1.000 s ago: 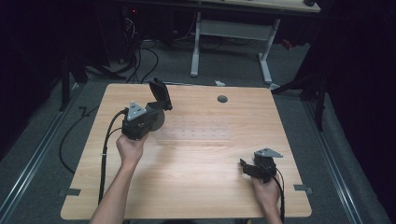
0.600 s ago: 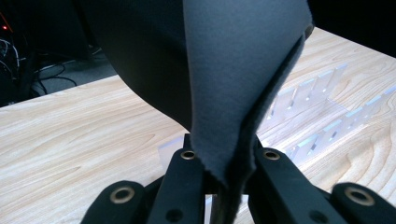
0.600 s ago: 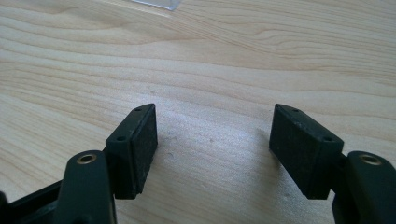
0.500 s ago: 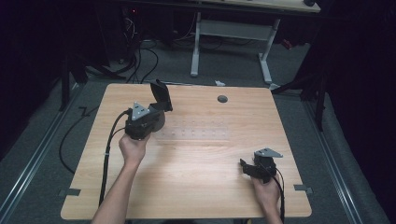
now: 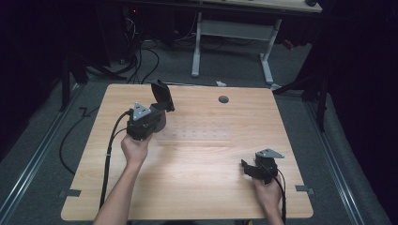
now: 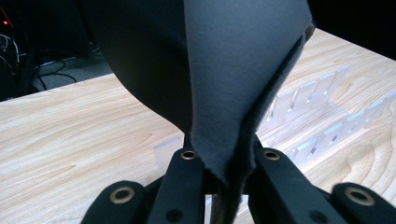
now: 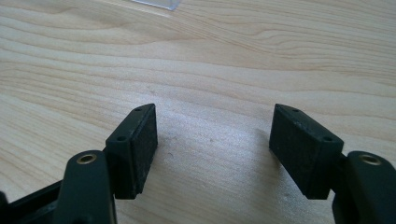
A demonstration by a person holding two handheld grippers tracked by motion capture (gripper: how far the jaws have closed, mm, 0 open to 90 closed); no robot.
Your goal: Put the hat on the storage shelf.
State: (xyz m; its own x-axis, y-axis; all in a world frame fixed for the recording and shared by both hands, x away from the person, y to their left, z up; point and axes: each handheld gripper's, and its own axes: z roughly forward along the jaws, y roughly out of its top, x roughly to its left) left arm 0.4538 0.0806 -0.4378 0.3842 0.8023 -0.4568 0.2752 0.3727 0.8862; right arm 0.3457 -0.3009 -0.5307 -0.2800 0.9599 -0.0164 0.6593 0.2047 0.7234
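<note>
A dark grey felt piece [image 5: 161,95] stands up from my left gripper [image 5: 157,108] over the back left of the wooden table [image 5: 202,192]. In the left gripper view the felt piece [image 6: 233,70] hangs folded between the jaws, and the left gripper [image 6: 224,156] is shut on its lower edge. My right gripper [image 5: 246,165] rests low near the front right of the table. In its own view the right gripper [image 7: 212,140] is open, with only bare wood between the pads.
A clear slotted plastic rack [image 5: 195,133] lies flat mid-table, just right of the left gripper; it also shows behind the felt as the rack [image 6: 322,88]. A round cable hole [image 5: 223,99] sits near the far edge. Another desk's legs [image 5: 232,30] and floor cables [image 5: 141,51] lie beyond.
</note>
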